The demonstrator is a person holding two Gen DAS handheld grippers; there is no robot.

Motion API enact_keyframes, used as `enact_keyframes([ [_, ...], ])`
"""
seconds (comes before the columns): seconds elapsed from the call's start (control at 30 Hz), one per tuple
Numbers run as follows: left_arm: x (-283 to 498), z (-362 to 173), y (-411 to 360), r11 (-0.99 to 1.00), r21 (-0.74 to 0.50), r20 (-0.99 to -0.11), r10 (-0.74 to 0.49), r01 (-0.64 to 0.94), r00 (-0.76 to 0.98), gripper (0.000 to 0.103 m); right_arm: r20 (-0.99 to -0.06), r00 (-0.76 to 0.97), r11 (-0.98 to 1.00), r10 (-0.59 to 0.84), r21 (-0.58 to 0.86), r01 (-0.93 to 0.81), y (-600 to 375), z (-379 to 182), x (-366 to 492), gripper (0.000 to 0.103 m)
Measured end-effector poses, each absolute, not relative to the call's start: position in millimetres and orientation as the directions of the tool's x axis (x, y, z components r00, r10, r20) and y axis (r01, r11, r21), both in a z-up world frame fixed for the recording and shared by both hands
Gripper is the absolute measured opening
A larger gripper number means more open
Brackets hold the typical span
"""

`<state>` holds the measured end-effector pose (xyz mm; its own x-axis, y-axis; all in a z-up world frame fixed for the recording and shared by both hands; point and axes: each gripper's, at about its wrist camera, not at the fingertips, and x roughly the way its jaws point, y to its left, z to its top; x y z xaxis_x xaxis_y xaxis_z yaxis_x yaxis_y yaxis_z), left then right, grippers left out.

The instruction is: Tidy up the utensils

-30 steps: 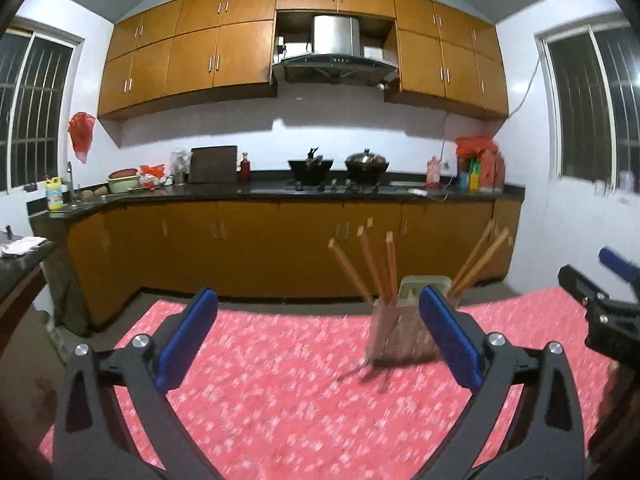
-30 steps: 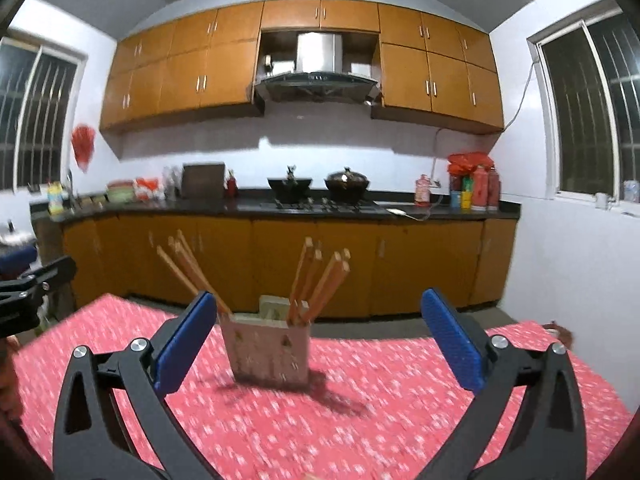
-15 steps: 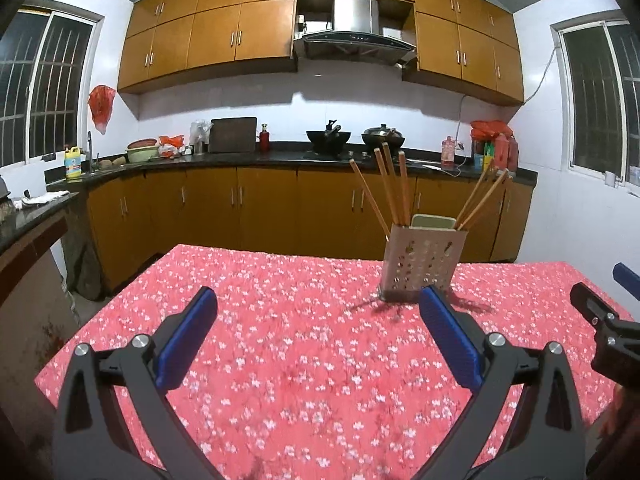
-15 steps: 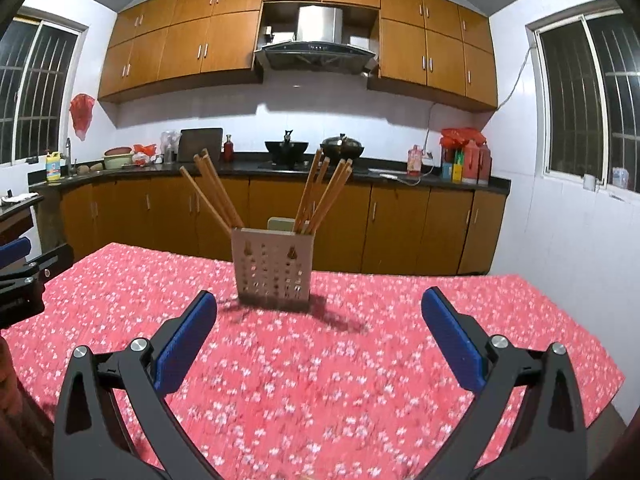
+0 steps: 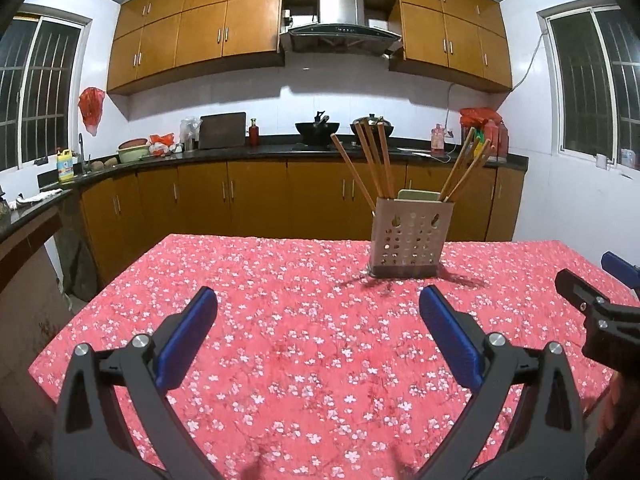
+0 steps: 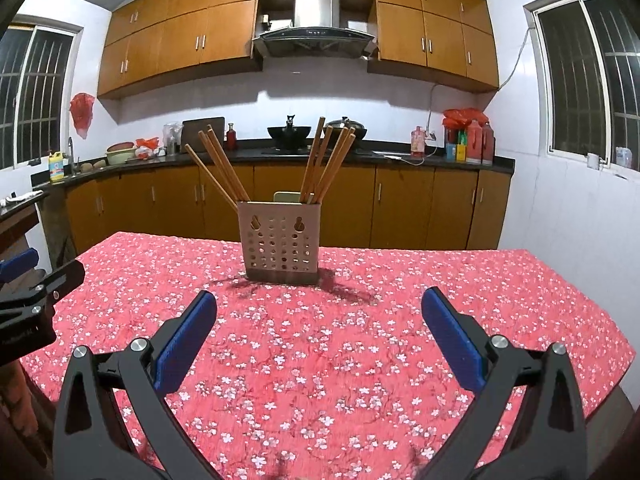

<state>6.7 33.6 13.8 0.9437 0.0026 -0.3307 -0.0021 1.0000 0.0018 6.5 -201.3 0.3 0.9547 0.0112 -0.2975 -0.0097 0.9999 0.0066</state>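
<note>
A beige perforated utensil holder stands upright on the far half of the table; it also shows in the right wrist view. Several wooden chopsticks lean out of its left and right compartments, also visible in the right wrist view. My left gripper is open and empty above the cloth, well short of the holder. My right gripper is open and empty, facing the holder from nearer. Each gripper shows at the edge of the other's view.
The table wears a red floral cloth, with its edges at left and far side. Behind it run brown kitchen cabinets and a dark counter with woks, bottles and a board. Windows are on both side walls.
Both views have tilted down and pulled back: the table now fills more of the frame and the holder sits higher and farther away. Both grippers stay open.
</note>
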Motion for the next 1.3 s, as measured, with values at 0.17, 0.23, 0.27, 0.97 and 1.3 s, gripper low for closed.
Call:
enact_keyframes([
  [0.17, 7.7, 9.6, 30.9, 1.0, 0.003, -0.342, -0.002, 0.004, 0.94, 0.099, -0.31, 0.951, 1.0, 0.015, 0.01, -0.012, -201.3, -2.7, 5.8, 0.101],
  [0.23, 8.5, 8.1, 29.0, 1.0, 0.004, -0.345, -0.005, 0.006, 0.939, 0.099, -0.312, 0.95, 1.0, 0.012, 0.009, -0.01, -201.5, -3.6, 5.8, 0.101],
  [0.27, 8.5, 7.6, 28.4, 1.0, 0.004, -0.346, -0.006, 0.008, 0.938, 0.099, -0.313, 0.95, 1.0, 0.013, 0.01, -0.01, -201.7, -3.7, 5.7, 0.101],
  [0.97, 7.5, 3.6, 24.8, 1.0, 0.002, -0.353, -0.009, 0.01, 0.936, 0.099, -0.319, 0.948, 1.0, 0.011, 0.017, -0.006, -206.1, -4.6, 5.7, 0.101],
  [1.3, 7.4, 3.5, 24.7, 1.0, 0.0, -0.356, -0.007, 0.008, 0.935, 0.099, -0.322, 0.947, 1.0, 0.012, 0.018, -0.007, -206.8, -5.5, 5.0, 0.101],
])
